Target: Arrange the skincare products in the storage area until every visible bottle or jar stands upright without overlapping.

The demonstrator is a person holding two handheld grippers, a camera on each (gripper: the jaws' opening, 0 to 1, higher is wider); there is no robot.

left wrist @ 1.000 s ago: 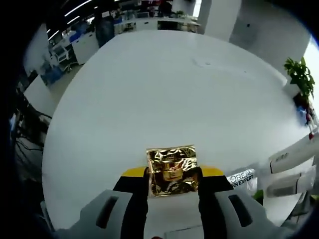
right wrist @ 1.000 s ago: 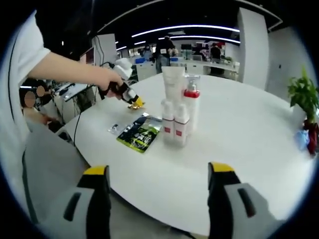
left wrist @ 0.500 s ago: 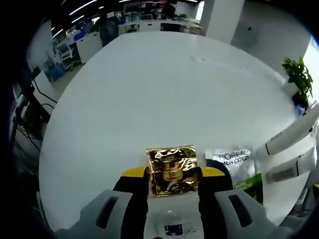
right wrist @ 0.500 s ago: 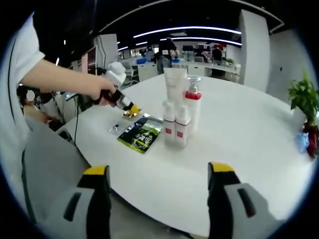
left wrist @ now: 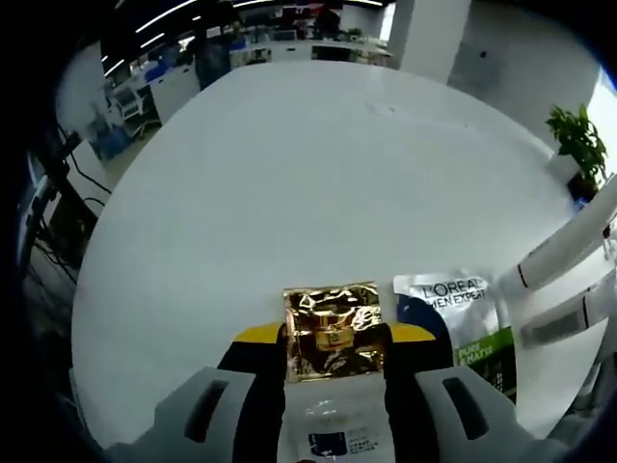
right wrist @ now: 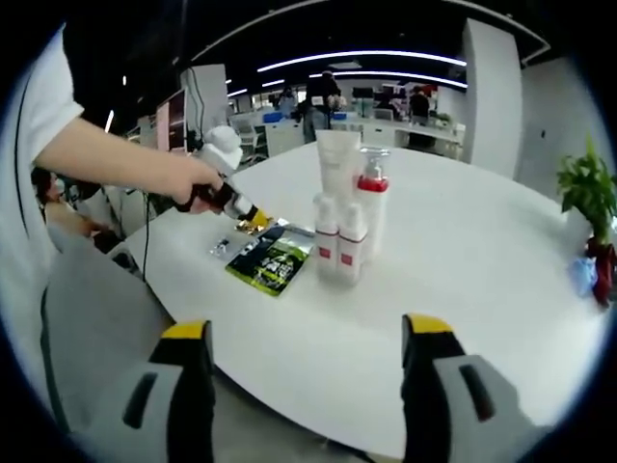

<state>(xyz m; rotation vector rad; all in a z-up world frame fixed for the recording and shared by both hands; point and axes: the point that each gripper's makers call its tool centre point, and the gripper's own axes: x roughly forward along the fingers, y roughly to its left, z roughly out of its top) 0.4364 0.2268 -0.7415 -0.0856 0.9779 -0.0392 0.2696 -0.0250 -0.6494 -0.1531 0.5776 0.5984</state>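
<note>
Facing up, gold sachet (left wrist: 333, 331) between left tool (left wrist: 333, 340) tips

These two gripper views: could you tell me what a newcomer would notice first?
A crinkled gold foil sachet gleams, clamped between the left tongs low over the round white table. In the right gripper view, white bottles with red labels cluster upright mid-table beside a flat dark-green sachet.

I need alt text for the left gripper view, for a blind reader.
The left claw grips a gold foil sachet above a white round table. A dark green-and-white sachet lies flat beside it, and a small white packet below.
</note>
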